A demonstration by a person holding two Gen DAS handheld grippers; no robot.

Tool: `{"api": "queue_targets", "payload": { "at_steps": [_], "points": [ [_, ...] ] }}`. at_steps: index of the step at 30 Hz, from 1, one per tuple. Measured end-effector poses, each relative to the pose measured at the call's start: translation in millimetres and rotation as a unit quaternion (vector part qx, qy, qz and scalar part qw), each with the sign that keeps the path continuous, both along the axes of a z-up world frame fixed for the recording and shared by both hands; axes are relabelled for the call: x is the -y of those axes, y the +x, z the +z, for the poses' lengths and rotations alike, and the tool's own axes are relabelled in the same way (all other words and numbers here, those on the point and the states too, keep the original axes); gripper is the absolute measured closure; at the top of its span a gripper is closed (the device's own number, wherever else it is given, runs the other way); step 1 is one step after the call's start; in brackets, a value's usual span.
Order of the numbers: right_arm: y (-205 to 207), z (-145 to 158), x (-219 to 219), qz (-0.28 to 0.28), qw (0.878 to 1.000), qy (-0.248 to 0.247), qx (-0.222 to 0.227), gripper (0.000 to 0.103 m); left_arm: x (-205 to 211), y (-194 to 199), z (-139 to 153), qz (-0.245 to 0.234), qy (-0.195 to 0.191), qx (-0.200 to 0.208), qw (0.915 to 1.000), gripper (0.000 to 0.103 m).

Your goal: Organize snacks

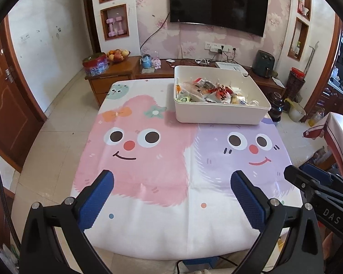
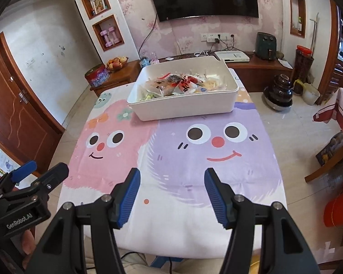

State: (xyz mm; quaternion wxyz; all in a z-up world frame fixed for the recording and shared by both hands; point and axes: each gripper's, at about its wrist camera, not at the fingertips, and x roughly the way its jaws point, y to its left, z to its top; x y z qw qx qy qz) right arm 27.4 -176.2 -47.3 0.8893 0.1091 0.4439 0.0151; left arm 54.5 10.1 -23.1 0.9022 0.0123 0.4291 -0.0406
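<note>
A cream plastic bin (image 1: 219,114) stands at the far right of the table, on a cartoon-face cloth (image 1: 148,159). It holds several wrapped snack packets (image 1: 217,92). The bin (image 2: 183,108) and its snacks (image 2: 178,84) also show in the right wrist view. My left gripper (image 1: 172,178) is open and empty, low over the near edge of the table. My right gripper (image 2: 171,175) is open and empty, beside the left one. The right gripper shows at the right edge of the left wrist view (image 1: 317,182), and the left gripper at the left edge of the right wrist view (image 2: 29,180).
A wooden TV cabinet (image 1: 130,68) stands behind the table with a red tin (image 1: 95,65), a fruit bowl (image 1: 117,54) and a white box (image 1: 231,66). A dark pot (image 2: 279,93) sits on the floor at right. A door (image 2: 13,111) is at left.
</note>
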Motion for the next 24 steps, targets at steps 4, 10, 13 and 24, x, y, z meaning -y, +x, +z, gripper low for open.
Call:
{"api": "queue_targets", "payload": {
  "at_steps": [4, 10, 13, 24],
  "points": [
    [-5, 5, -8, 0.007, 1.0, -0.015, 0.009, 0.044, -3, -3, 3, 0.005, -0.003, 0.004, 1.0, 0.001],
    [-8, 6, -11, 0.009, 1.0, -0.017, 0.012, 0.044, -4, -4, 2, 0.003, -0.004, 0.003, 1.0, 0.001],
    [-9, 6, -12, 0.011, 1.0, -0.018, 0.011, 0.044, -3, -4, 2, 0.003, -0.003, 0.002, 1.0, 0.001],
    [-8, 2, -17, 0.016, 1.0, -0.017, 0.008, 0.044, -5, -5, -5, 0.002, -0.003, -0.001, 1.0, 0.001]
  ]
}}
